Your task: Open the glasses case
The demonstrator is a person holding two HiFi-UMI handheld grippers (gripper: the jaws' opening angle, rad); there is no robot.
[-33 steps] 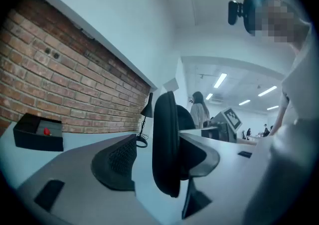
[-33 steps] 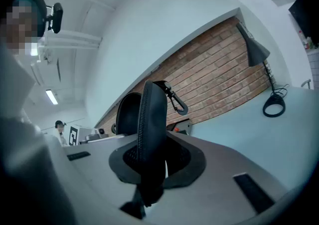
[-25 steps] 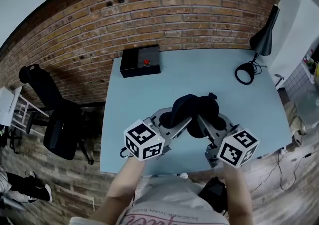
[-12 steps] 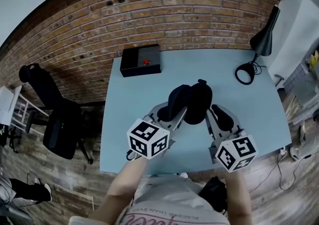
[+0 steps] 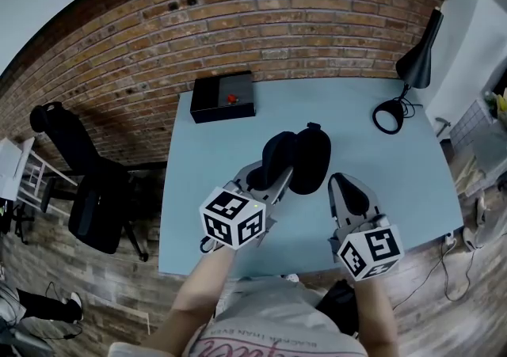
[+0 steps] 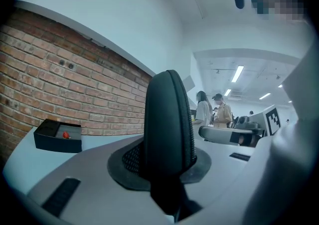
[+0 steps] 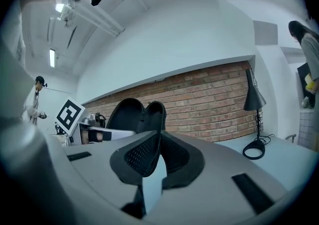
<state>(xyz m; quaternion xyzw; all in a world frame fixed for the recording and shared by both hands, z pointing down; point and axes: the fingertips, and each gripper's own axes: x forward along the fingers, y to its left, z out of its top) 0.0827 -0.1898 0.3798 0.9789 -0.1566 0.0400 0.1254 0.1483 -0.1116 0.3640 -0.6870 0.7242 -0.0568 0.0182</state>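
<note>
So the right gripper [image 5: 342,189] has let go and backed off. A second ago it was tucked in against the glasses case [image 5: 299,159], and now it sits clear of it, off to the side and closer to the person. Its jaws have just been closing, and the pads are pressed together at the tips with nothing between them. The right gripper view only shows a sliver of table through the gap lower down. The case has also drifted a bit toward the black box [image 5: 223,96] with the red button on top.

The case is open now, with both dark shells spread apart like a clam and its hinge end pointing roughly at the brick wall [image 5: 238,23]. It's up off the light blue table [image 5: 372,150], nearer the person than the black box and a bit to the right of it in the head view.

The left gripper [image 5: 277,177] is the only thing holding it. Its pads are pinching the rim of the shell on the black box's side. In the left gripper view that shell [image 6: 167,119] stands edge-on, clamped between the pads.

A desk lamp [image 5: 416,70] stands well apart from the black box, at the opposite far corner.
</note>
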